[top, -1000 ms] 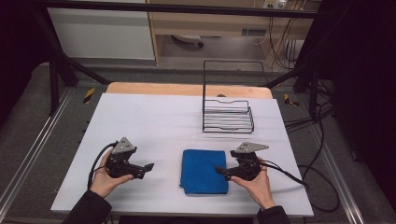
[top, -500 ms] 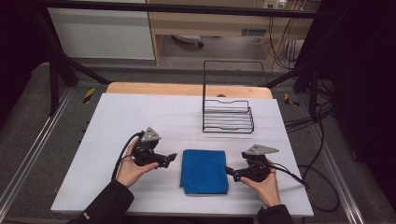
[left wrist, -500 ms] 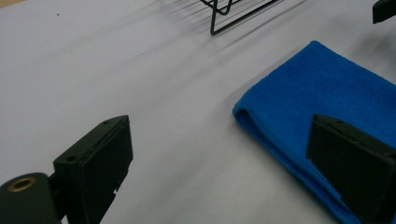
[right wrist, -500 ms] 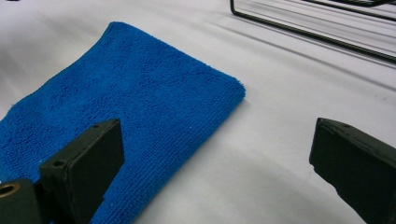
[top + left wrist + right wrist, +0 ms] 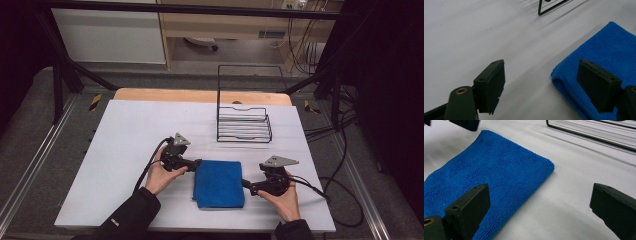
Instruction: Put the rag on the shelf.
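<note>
White table (image 5: 125, 150), blue cloth (image 5: 219, 183) — between claws

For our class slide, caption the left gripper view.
Open left gripper at the corner of a folded blue cloth.

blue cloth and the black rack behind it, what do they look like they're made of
The blue cloth looks like microfibre or terry: a matte, fuzzy looped pile, soft rounded folded edges. The black rack looks like thin metal wire with a dark coating, judging by its slim, straight, rigid bars; paint or plastic coat I can't tell.
</note>
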`<state>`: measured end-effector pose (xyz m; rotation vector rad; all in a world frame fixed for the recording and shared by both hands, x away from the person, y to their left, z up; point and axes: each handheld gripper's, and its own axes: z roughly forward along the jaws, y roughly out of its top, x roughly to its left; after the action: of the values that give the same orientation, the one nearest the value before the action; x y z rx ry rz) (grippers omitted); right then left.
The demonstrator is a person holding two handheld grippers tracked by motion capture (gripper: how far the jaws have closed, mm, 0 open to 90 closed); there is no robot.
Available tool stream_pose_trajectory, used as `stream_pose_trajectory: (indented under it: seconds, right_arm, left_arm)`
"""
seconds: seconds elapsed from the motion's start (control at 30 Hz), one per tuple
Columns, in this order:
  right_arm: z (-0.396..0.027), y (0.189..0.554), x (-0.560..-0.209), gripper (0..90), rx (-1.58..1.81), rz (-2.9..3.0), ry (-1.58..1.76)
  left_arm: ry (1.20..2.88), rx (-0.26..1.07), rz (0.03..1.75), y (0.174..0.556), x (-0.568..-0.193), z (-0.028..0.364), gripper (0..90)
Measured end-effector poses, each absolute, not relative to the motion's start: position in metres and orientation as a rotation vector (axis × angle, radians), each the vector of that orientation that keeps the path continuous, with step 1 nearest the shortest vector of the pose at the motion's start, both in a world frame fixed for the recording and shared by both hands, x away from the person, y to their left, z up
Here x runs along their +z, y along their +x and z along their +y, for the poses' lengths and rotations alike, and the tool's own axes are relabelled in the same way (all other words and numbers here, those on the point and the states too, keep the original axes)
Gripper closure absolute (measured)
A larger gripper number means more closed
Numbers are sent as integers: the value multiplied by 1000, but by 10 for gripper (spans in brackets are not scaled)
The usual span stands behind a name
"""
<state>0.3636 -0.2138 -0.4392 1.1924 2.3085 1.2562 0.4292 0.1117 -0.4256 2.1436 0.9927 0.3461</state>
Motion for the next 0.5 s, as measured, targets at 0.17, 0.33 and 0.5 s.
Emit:
stream_pose_trajectory:
  seconds: [0.17,0.33,0.5]
  right_arm:
    - [-214,363,-439,42,1267,2305,1200]
    - [-213,361,-439,46,1265,2312,1193]
    - [-212,361,-441,49,1256,2331,1191]
  left_arm:
    - [2151,321,1006,434,-435,107,344]
    - [2163,271,1015,435,-439,105,465]
    - [2173,223,1003,434,-441,103,571]
